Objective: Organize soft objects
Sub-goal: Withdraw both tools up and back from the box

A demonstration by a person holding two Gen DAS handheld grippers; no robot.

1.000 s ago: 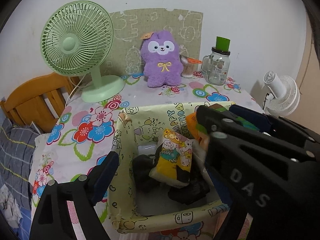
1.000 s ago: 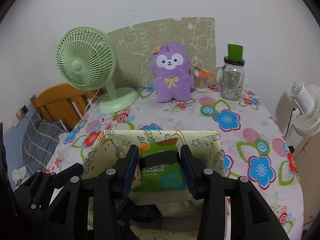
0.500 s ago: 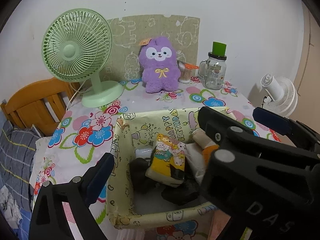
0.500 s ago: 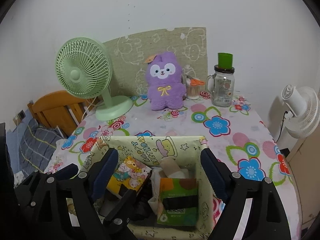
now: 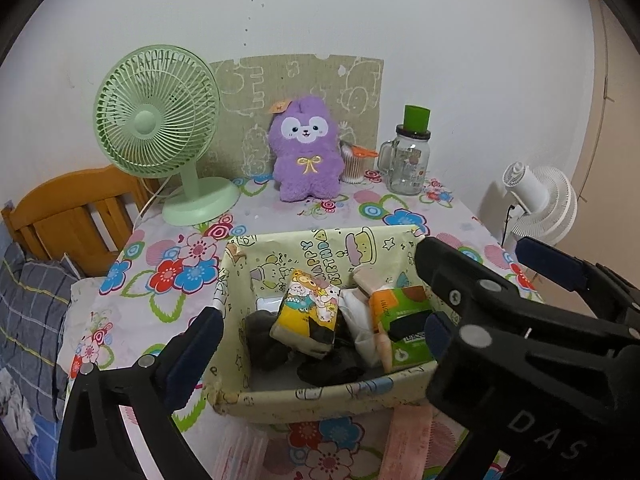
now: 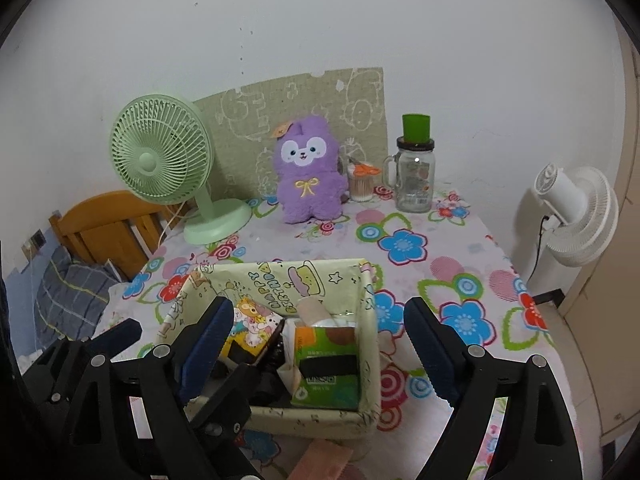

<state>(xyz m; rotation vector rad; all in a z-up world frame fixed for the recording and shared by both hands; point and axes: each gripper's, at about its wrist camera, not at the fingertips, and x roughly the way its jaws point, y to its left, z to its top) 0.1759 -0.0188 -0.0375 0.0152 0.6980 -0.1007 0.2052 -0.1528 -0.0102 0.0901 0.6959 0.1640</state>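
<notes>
Your right gripper (image 6: 320, 344) is spread wide with nothing in it. Its jaws have just been opening, and the green pack (image 6: 326, 364) it let go sits in the box (image 6: 312, 414) at about 6 o'clock in that view, between the fingers but not touched. Left gripper (image 5: 316, 332) is wide too, also empty, hanging over the near side of the box.

In the left view the box is at 6 o'clock, with the yellow pack (image 5: 310, 316) leaning mid-box, the green one just to its right, and some dark soft stuff under them that I can't make out.

Only soft thing I see outside the box is the purple plush (image 6: 308, 176) at 12 o'clock, between the green fan (image 6: 168, 160) and the jar (image 6: 414, 172). If that's next, it'll be light and squishy, so grab the body around the bow rather than an ear. Watch the little cup (image 6: 360, 184) touching its side.
</notes>
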